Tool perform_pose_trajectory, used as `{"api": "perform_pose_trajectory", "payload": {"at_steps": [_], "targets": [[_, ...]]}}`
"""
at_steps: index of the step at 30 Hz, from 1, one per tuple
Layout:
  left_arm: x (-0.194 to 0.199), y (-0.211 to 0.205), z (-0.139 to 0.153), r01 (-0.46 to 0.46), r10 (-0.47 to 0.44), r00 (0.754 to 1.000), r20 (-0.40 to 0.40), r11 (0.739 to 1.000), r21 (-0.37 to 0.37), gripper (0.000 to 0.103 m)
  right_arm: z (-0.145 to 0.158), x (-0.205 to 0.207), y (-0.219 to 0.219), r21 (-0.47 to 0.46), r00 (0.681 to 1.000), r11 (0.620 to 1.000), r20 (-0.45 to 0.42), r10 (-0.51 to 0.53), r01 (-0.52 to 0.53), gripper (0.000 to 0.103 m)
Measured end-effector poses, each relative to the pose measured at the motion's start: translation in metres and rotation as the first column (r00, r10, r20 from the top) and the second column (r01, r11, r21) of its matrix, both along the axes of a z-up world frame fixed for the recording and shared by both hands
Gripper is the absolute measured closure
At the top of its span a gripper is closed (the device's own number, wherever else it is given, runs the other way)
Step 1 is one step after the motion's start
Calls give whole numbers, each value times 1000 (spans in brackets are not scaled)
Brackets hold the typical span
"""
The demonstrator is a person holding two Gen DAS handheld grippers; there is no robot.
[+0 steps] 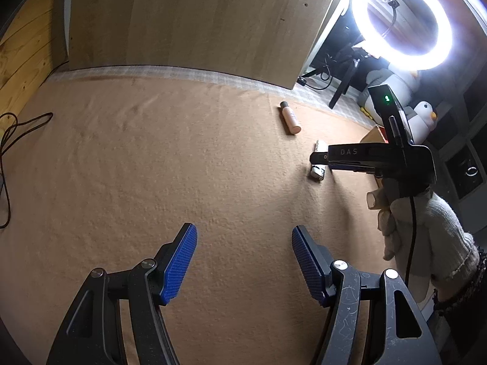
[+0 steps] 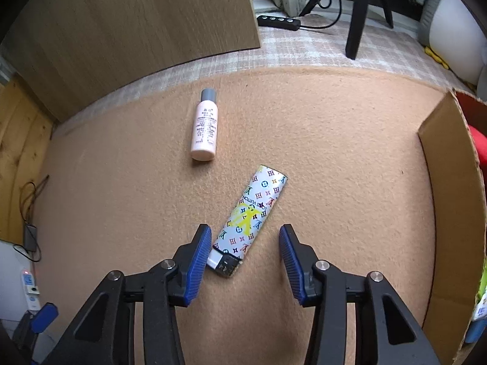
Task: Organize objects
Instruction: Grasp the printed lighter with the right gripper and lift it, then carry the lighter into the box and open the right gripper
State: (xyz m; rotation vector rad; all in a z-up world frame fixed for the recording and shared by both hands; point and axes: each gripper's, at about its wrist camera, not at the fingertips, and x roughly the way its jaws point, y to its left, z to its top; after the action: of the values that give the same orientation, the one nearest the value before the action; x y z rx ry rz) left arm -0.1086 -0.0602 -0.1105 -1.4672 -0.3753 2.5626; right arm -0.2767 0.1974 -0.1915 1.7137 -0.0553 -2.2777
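Tan felt mat [image 2: 334,140] carries pink bottle [image 2: 204,127], patterned lighter [image 2: 252,213], cardboard box [image 2: 450,213].

Your left wrist camera looks steeply down along its own blue-padded left claw [image 1: 243,261] onto the tan felt-covered counter [image 1: 152,167], fairly high above it, facing the pale wooden panel [image 1: 182,15] at the back. Your right wrist camera tilts down steeper along the right claw [image 2: 245,252], much nearer the felt, facing that same panel. Both views share the pink cylindrical bottle with the grey cap [image 1: 290,118], lying small and far at right for the left camera, and the white patterned lighter [image 1: 318,172]. The left view also catches your right claw from the side.
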Motion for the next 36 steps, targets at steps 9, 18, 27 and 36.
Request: {"api": "perform_pose_trajectory", "payload": {"at_steps": [9,18,27,36], "targets": [[2,0,-2,8,-8,1000,2,1000,4,35,-1,-3,-9,60,997,996,-8,74,-73,78],[1,11,-4,31,-31,999,11,1000,5,35,-2,14,6,22,994,994,-5,105,-105,84],[0,24,-8,54,-54,998,25,999,1,35,1,41,29,-46,996,995,-18,90,-90,85],[-8,46,2,95,-95,995,4,995,-18,35,25,49,45,-97,994,991,-71,84,-90,85]]}}
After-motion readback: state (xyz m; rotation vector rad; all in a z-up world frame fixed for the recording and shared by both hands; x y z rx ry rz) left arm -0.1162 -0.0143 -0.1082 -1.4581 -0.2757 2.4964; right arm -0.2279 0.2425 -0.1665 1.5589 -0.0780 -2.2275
